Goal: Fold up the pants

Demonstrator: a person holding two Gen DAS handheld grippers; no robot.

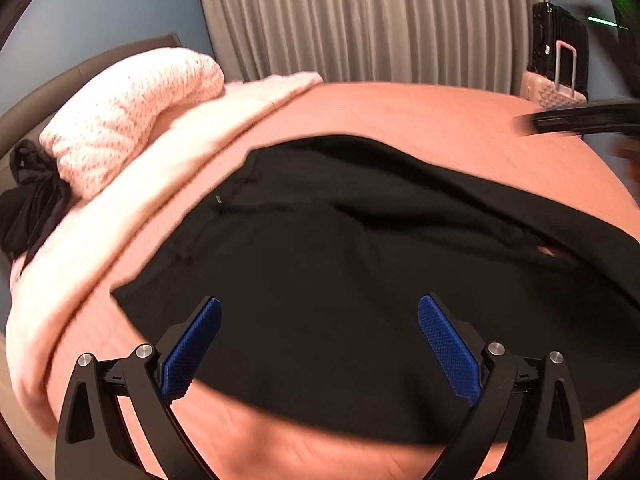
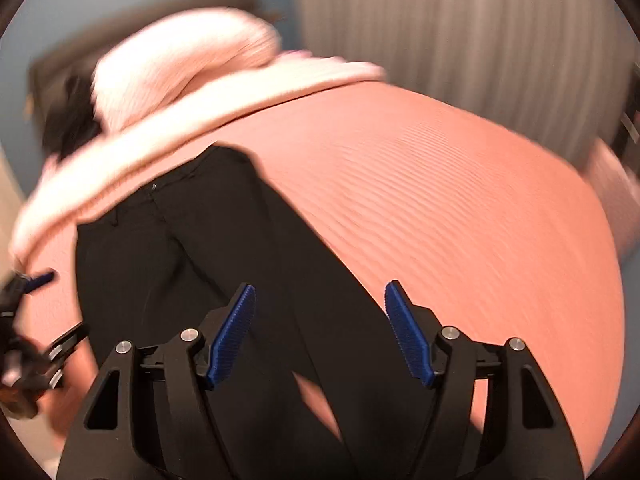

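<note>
Black pants (image 1: 340, 272) lie spread on a salmon-pink bedspread (image 1: 420, 120). In the left wrist view the waist end is nearest me, and my left gripper (image 1: 319, 322) hovers over it, open and empty, its blue pads wide apart. In the right wrist view the pants (image 2: 192, 248) run from the upper left down under my right gripper (image 2: 318, 310), which is open and empty above the legs, where a gap of bedspread shows between them. The left gripper (image 2: 36, 280) shows blurred at the left edge of the right wrist view.
A pale pink pillow (image 1: 132, 116) and folded blanket (image 1: 120, 220) lie at the head of the bed, with a dark garment (image 1: 32, 204) beside them. Grey curtains (image 1: 368, 20) hang behind. A pink suitcase (image 1: 556, 88) and a black one (image 1: 556, 40) stand at the far right.
</note>
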